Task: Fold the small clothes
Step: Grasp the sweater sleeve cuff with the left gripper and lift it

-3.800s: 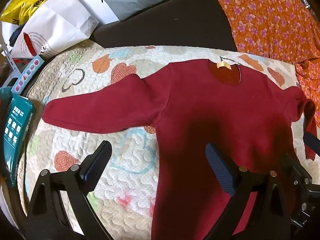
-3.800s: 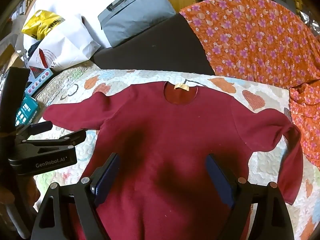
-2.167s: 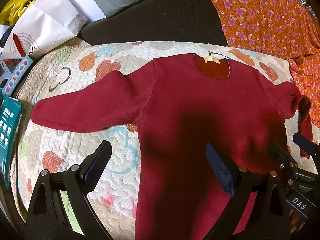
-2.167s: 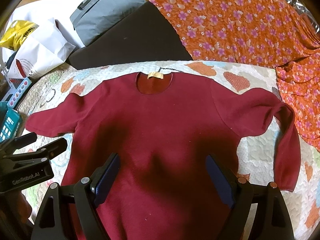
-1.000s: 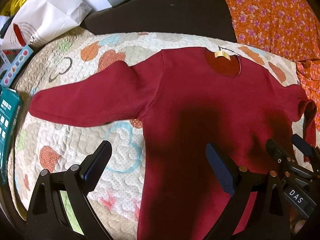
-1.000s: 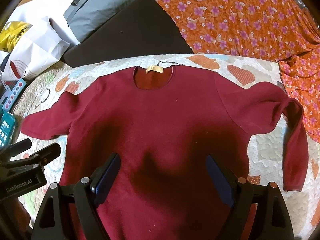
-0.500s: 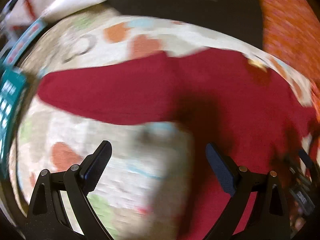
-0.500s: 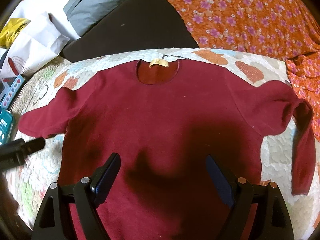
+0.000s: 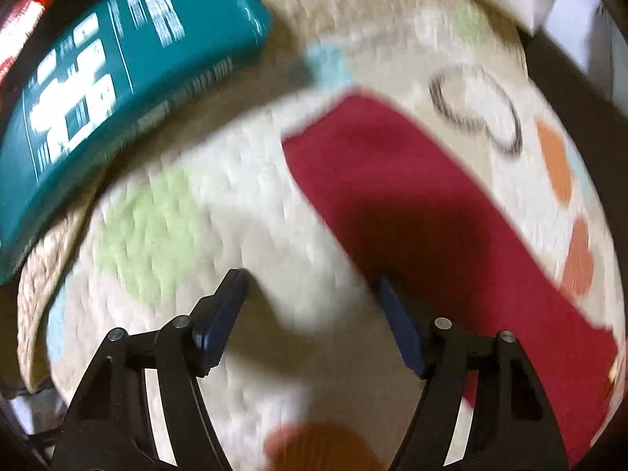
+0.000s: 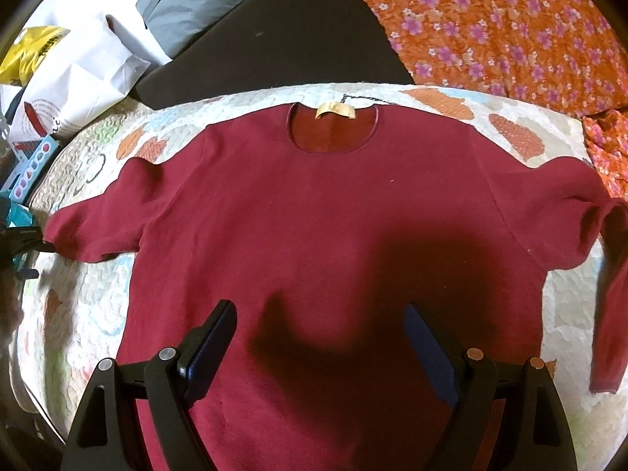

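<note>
Maroon top [image 10: 333,243] flat on quilt [image 9: 274,216], unfolded.
Left gripper [image 9: 310,306], jaws just closing, empty beside cuff [image 9: 333,137]: it may pinch quilt; right gripper [image 10: 318,345] hangs open, empty.

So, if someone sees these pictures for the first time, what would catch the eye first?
First the dark red long-sleeved top, spread flat with its front up on a quilted mat with coloured shapes. Behind it an orange floral cloth fills the upper right. In the blurred left wrist view, a teal box lies at the mat's edge, and the left gripper has just been closing, nothing between its jaws, beside the sleeve end.
</note>
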Action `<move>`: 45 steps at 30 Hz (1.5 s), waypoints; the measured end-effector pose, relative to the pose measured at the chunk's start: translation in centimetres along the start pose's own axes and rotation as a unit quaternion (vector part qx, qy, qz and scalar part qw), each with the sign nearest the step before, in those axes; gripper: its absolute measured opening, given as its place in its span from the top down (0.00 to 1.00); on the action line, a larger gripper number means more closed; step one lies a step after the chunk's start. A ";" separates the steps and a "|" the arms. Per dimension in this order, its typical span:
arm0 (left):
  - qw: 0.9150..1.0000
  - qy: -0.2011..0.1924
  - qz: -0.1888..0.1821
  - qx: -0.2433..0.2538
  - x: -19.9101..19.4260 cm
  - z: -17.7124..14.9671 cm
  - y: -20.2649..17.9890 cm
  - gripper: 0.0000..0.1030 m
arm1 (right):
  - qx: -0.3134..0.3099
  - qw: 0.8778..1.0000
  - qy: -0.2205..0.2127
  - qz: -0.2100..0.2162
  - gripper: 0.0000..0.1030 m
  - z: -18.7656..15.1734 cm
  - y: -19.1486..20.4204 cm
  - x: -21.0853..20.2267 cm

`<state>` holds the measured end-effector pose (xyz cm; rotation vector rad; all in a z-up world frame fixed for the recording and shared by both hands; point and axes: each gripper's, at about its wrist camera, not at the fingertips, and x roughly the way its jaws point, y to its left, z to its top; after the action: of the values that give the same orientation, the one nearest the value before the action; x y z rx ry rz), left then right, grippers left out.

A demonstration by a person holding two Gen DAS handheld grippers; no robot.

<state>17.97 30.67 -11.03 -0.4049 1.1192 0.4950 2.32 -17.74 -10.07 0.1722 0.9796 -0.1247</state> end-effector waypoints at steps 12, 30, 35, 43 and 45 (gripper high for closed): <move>0.991 -0.051 -0.066 0.103 -3.0 -0.4 -6.4 0.92 | -0.002 1.000 0.007 -0.001 0.17 -0.2 -0.1 0.4; 0.896 0.055 -0.305 0.318 -12.7 -20.6 -26.8 0.92 | 0.063 0.997 -0.033 -0.003 0.17 -0.1 -5.6 -3.3; 0.879 0.090 -0.260 0.390 -11.2 -25.4 -29.1 0.90 | 0.082 0.996 -0.030 -0.008 0.17 -0.1 -7.8 -3.1; 0.893 -0.010 -0.226 0.389 -17.2 -22.0 -22.0 0.49 | 0.075 0.994 -0.039 0.064 0.17 2.4 -6.9 -1.6; 0.902 -0.031 -0.217 0.373 -17.0 -20.5 -19.9 0.45 | 0.064 0.995 -0.036 0.074 0.17 3.5 -5.7 -0.7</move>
<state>7.98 0.21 -2.08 0.0470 1.0307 -0.3236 3.72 -23.97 -8.13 0.3549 0.8833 -0.0562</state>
